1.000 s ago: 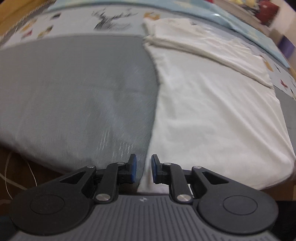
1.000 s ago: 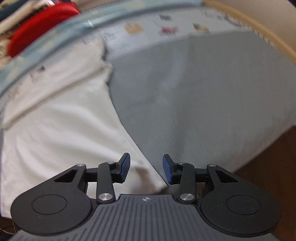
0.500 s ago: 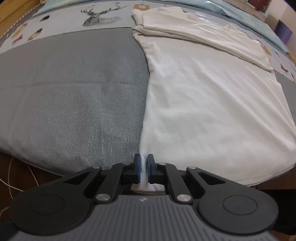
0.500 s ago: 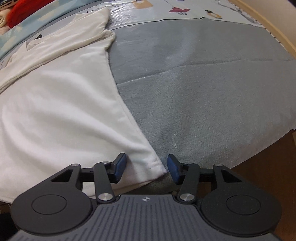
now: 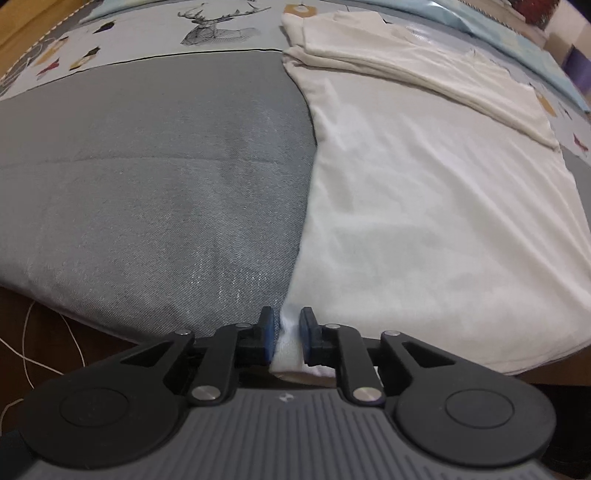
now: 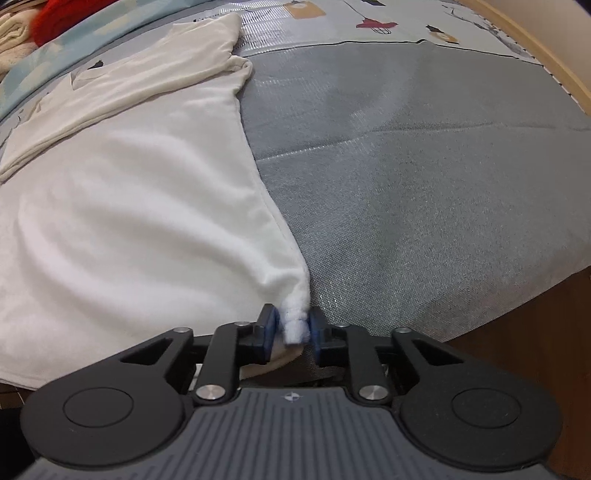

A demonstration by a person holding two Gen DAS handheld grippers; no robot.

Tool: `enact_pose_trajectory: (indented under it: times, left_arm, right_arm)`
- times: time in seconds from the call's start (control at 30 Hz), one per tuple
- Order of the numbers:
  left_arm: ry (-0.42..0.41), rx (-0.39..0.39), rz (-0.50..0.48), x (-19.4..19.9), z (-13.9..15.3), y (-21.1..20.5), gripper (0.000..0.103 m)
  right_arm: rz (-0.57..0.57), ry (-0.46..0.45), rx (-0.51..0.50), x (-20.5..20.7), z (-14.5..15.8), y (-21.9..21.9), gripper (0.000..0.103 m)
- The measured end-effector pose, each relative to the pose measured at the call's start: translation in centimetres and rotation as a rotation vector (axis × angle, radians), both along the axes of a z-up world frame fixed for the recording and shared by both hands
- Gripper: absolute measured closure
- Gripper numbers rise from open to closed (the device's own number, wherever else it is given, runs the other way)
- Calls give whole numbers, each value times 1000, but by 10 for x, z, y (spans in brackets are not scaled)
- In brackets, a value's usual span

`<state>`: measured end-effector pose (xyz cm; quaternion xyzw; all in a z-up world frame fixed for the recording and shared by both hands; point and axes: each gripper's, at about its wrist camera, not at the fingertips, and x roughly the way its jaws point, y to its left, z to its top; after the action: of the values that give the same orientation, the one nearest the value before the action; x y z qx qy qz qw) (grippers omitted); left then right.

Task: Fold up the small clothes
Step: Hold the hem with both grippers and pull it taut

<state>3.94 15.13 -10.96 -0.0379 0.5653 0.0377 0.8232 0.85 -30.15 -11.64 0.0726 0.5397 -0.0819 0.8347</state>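
1. The left gripper is nearly closed. Its blue pads pinch the near left corner of the white shirt.
2. The right gripper is nearly closed too. Its blue pads squeeze the shirt's near right corner, which is bunched up into a little roll.
3. The shirt lies flat on a gray mat on the bed. Its bottom hem is at the near edge of the bed, by the grippers. Its long way runs from the grippers off to the far side.
4. The top part of the shirt is at the far end. A sleeve is folded across it there.
5. In the left view the mat lies to the left of the shirt. In the right view the mat lies to the right of it. A crease runs across the mat in both views.
6. Past the mat is a sheet with small pictures and a drawn deer.
7. A thin white cord lies on the brown floor, low on the left.
8. A red thing sits far off at the top left of the right view. It is cut off and hard to make out.
9. The gripper bodies hide the bit of hem under them.
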Motion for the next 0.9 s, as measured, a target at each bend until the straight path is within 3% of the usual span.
enact_pose_trajectory:
  times: [0.1, 0.17, 0.2, 0.37, 0.5, 0.6, 0.9]
  left_arm:
    - [-3, 7, 3, 0, -2, -2, 87]
    - [-11, 9, -6, 0, -1, -4, 97]
    - [-18, 12, -10, -1, 0, -5, 100]
    - [-61, 3, 36, -4, 11, 4, 101]
    - [-12, -44, 61, -3, 6, 10, 99]
    - [-2, -37, 44, -3, 3, 6, 96]
    - [11, -102, 117, -6, 0, 17, 88]
  right_arm:
    - [15, -2, -9, 0, 0, 2, 81]
    - [21, -4, -8, 0, 1, 3, 83]
    - [26, -9, -1, -1, 1, 3, 91]
    - [5, -59, 15, -2, 10, 2, 94]
    - [-45, -20, 75, -1, 5, -7, 93]
    - [-75, -10, 107, -1, 4, -12, 89]
    - [-71, 2, 101, 1, 1, -11, 88]
